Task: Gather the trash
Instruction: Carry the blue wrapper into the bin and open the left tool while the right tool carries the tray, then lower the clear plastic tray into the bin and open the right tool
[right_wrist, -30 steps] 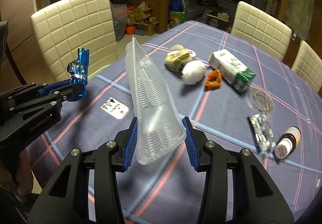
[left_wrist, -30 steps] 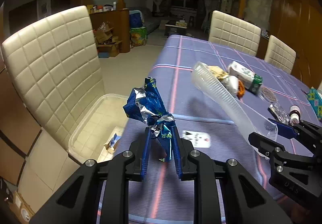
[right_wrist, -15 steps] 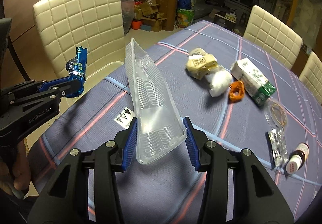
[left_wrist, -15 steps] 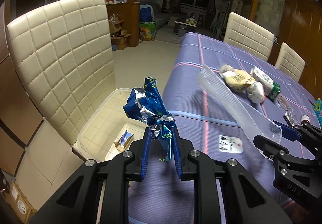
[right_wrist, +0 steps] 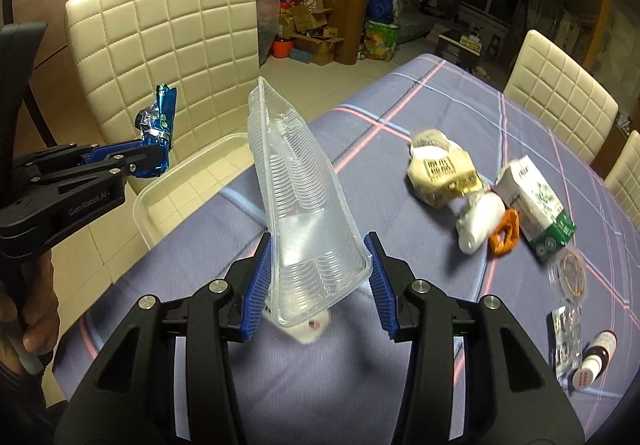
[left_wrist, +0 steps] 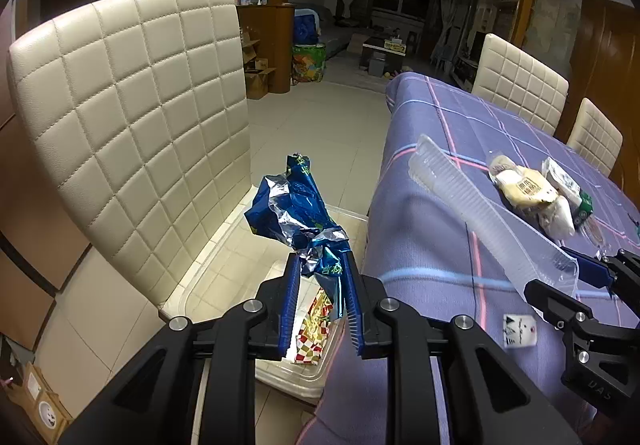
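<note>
My left gripper (left_wrist: 320, 293) is shut on a crumpled blue foil wrapper (left_wrist: 296, 209) and holds it in the air above a clear plastic bin (left_wrist: 296, 373) on the floor beside the table. The bin holds a red-and-yellow checked wrapper (left_wrist: 314, 329). The left gripper (right_wrist: 154, 155), the blue wrapper (right_wrist: 158, 117) and the bin (right_wrist: 176, 173) also show in the right wrist view. My right gripper (right_wrist: 318, 281) is shut on a clear ribbed plastic tray (right_wrist: 300, 205), held tilted above the purple tablecloth (right_wrist: 400, 325). The tray also shows in the left wrist view (left_wrist: 480, 213).
A cream quilted chair (left_wrist: 136, 141) stands just behind the bin. On the table lie a yellow food packet (right_wrist: 440, 173), a white wad (right_wrist: 478, 221), an orange ring (right_wrist: 504, 233), a green-and-white carton (right_wrist: 536, 201), a clear lid (right_wrist: 568, 273), a small bottle (right_wrist: 592, 365) and a white tag (left_wrist: 518, 329).
My left gripper has carried the blue wrapper left, off the table edge to above the bin. My right gripper has moved left with the tray too.
</note>
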Demonstrator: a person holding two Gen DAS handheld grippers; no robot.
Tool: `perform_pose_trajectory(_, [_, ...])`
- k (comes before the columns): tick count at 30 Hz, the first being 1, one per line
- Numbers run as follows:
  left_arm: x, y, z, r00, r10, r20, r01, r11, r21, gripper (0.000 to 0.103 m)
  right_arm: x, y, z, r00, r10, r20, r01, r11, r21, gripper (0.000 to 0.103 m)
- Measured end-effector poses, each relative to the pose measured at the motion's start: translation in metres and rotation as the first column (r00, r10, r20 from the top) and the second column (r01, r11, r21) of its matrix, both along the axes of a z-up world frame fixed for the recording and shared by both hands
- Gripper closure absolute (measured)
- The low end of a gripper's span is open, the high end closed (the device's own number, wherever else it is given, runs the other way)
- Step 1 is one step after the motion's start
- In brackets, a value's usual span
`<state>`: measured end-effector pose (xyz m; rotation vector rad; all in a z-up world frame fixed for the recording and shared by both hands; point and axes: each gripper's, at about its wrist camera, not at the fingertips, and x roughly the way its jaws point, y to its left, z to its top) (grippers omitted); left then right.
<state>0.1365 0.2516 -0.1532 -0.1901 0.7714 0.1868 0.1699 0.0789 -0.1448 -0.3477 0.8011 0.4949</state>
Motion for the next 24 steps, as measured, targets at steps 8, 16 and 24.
perform_pose_trajectory(8, [0.006,0.008,-0.002,0.999,0.005,0.038,-0.004,1.000,-0.025,0.025,0.010,0.007,-0.003,1.000,-0.010,-0.004,0.010,1.000,-0.008,0.055])
perform_pose_trajectory(16, [0.004,0.017,-0.013,1.000,0.017,0.007,-0.017,0.999,-0.044,0.025,0.014,0.021,-0.009,1.000,0.011,-0.017,-0.011,1.000,-0.026,0.055])
perform_pose_trajectory(24, [-0.011,0.033,-0.017,0.998,0.064,-0.004,-0.064,0.998,-0.026,0.025,0.009,0.047,-0.005,0.997,0.075,0.000,-0.075,0.997,-0.025,0.054])
